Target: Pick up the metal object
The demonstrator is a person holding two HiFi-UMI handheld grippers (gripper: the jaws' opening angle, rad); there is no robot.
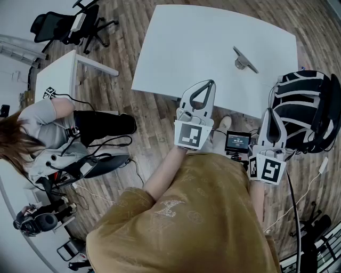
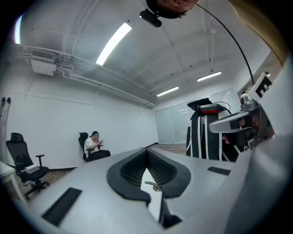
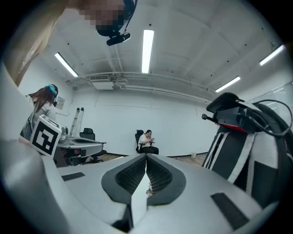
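Metal object (image 1: 244, 59) lies on the white table (image 1: 186, 48), toward its right side. Its long axis slants from upper left to lower right in the head view. Left gripper (image 1: 211, 83) and right gripper (image 1: 269, 112) hang near the table's near edge, well apart from it, both with jaws pressed together and holding nothing.

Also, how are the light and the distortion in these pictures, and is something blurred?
Head view: even light, fisheye bending, the metal object sharp on the white table. Left gripper view: a ceiling lamp glares; dark round corners. Right gripper view: the same dark corners, a mosaic patch at the top.
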